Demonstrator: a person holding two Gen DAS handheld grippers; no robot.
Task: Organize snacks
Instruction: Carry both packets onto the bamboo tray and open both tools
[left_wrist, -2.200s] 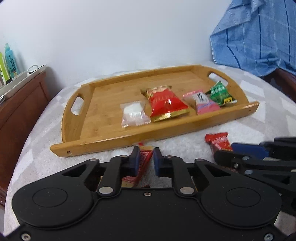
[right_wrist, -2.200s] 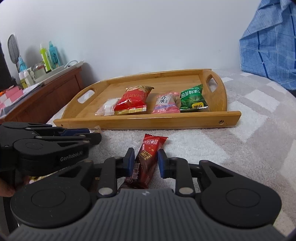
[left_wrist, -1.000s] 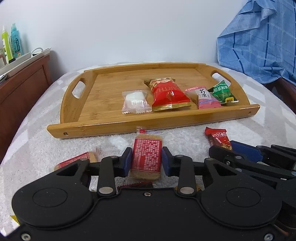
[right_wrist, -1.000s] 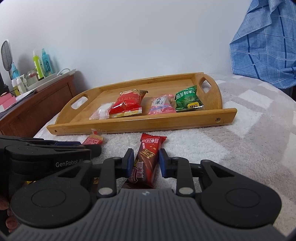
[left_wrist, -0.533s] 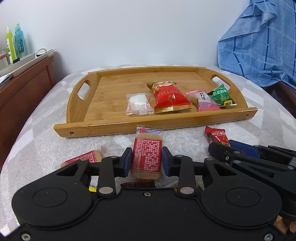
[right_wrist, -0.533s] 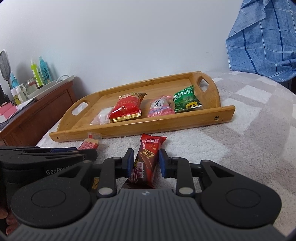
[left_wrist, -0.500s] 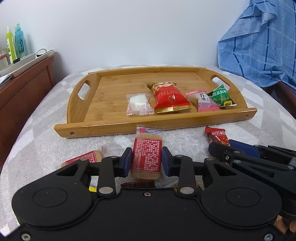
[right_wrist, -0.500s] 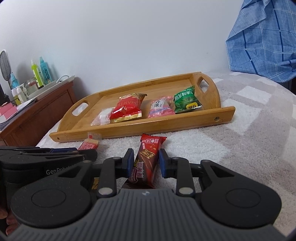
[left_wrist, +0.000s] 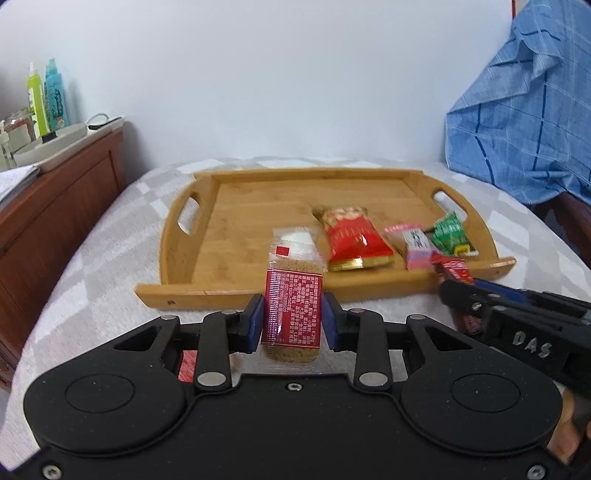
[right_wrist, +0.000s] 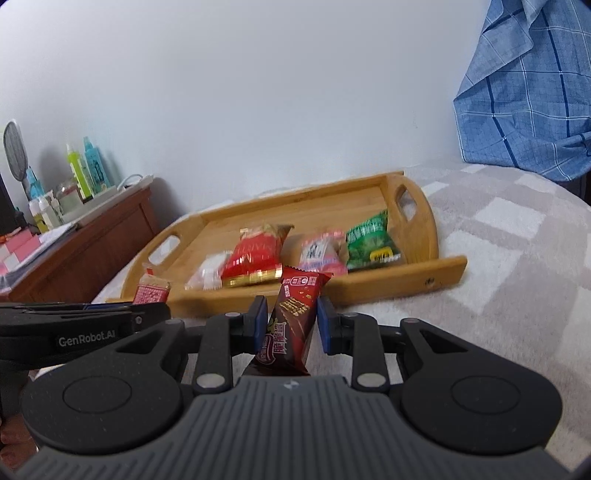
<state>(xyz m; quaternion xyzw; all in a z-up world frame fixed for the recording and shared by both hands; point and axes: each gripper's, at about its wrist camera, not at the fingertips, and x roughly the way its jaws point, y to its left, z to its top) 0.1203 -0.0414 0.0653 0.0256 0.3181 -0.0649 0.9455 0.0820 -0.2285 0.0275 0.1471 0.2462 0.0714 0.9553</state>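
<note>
My left gripper (left_wrist: 294, 319) is shut on a red-labelled biscuit packet (left_wrist: 293, 299), held upright just in front of the wooden tray (left_wrist: 258, 206). My right gripper (right_wrist: 289, 325) is shut on a dark red chocolate bar (right_wrist: 291, 315), also lifted before the tray (right_wrist: 402, 282). On the tray lie a white packet (right_wrist: 207, 273), a red peanut bag (left_wrist: 351, 238), a pink candy packet (left_wrist: 415, 243) and a green packet (left_wrist: 450, 236). The right gripper shows at the right edge of the left wrist view (left_wrist: 517, 317).
A grey checked blanket (right_wrist: 498, 295) covers the bed under the tray. A brown wooden cabinet (left_wrist: 55, 199) with bottles (left_wrist: 46, 96) stands at the left. A blue plaid cloth (left_wrist: 524, 122) hangs at the right. Another red packet (left_wrist: 187, 369) lies under the left gripper.
Both grippers have risen with their snacks and now sit closer to the tray's front edge. The packet on the blanket has slipped below the left gripper's body.
</note>
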